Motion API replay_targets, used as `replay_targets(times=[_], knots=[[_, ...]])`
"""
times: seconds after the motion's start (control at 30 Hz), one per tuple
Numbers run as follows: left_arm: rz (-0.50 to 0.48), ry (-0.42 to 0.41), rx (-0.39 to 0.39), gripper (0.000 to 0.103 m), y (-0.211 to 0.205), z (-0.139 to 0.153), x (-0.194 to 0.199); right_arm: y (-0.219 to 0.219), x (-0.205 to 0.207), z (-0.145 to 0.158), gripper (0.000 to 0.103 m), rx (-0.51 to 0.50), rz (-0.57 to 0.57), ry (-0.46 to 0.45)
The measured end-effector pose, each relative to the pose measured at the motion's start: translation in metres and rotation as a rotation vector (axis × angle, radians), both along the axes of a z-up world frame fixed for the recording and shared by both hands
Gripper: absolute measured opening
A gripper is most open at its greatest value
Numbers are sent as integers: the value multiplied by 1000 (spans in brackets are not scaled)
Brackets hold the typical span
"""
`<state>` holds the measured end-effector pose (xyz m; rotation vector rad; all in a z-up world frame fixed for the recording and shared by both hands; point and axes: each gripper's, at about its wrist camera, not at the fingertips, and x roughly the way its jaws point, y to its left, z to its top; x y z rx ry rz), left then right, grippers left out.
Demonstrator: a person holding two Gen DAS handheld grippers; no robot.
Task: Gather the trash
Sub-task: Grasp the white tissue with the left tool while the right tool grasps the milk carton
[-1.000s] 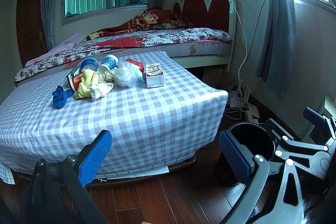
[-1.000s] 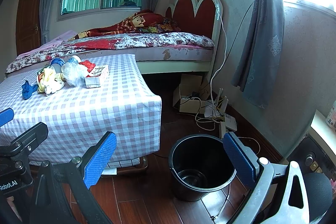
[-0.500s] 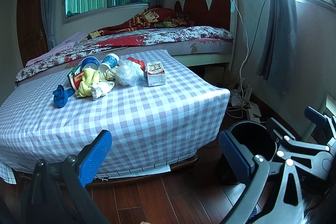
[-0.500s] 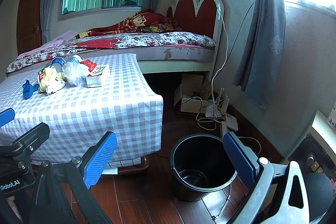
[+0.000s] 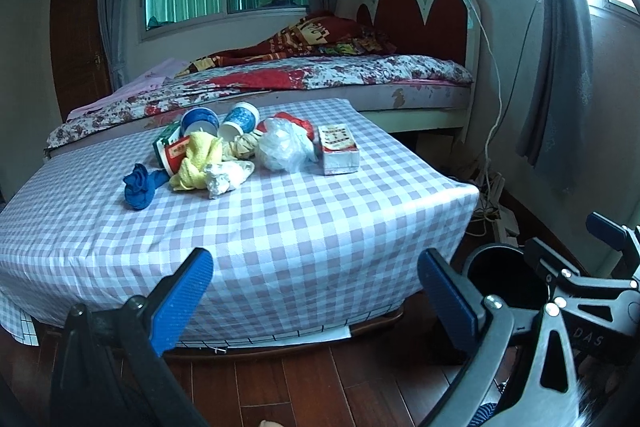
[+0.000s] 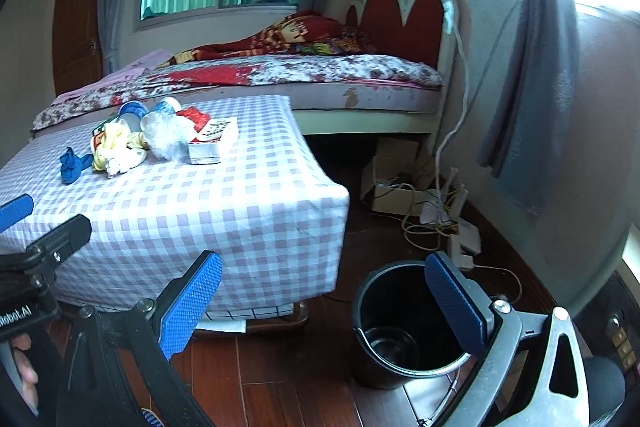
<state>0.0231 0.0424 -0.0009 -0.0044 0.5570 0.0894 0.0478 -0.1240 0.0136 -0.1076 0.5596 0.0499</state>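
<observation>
Here, the trash (image 5: 240, 151) lay heaped on the far part of the checked tabletop (image 5: 280, 227), near the bed (image 5: 320, 75): two blue paper cups (image 5: 222, 121), a yellow cloth (image 5: 198, 159), a crumpled clear bag (image 5: 282, 147), a blue wad (image 5: 140, 185) and a small box (image 5: 338, 147) whose print was too small to read. The black bucket (image 6: 400, 327) stood on the floor just beside the tabletop's near corner. The left gripper (image 5: 316, 291) and right gripper (image 6: 320, 299) had their jaws wide apart, holding nothing. "Robot.AI" was legible on the left gripper's body, "DAS" on the right's.
</observation>
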Motion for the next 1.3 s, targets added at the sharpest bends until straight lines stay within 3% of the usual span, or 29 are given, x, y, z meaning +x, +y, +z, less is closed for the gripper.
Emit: replay_targets(times=[0.2, 0.37, 0.43, 0.5, 0.6, 0.67, 0.93, 1.03, 1.1, 1.2, 1.3], knots=[[96, 19, -8, 102, 49, -1, 24, 37, 40, 8, 102, -29, 120, -29], [148, 36, -33, 102, 94, -8, 45, 69, 93, 5, 102, -36, 179, 47], [132, 54, -81, 94, 109, -13, 57, 82, 110, 5, 102, -11, 228, 59], [115, 77, -107, 79, 118, -19, 74, 96, 123, 5, 102, -4, 253, 49], [98, 94, -118, 71, 122, -25, 98, 113, 148, -3, 101, -2, 284, 68], [88, 100, -120, 69, 123, -28, 114, 124, 165, -13, 90, 1, 299, 95], [59, 161, -151, 62, 125, -45, 161, 138, 218, -41, 74, 17, 287, 187], [54, 183, -164, 57, 126, -49, 173, 135, 228, -42, 63, 36, 282, 200], [44, 199, -170, 48, 126, -51, 179, 131, 233, -42, 54, 54, 278, 210], [32, 217, -168, 35, 123, -54, 184, 127, 234, -41, 54, 60, 278, 212], [32, 191, -177, 30, 123, -49, 178, 119, 231, -39, 53, 68, 291, 209]])
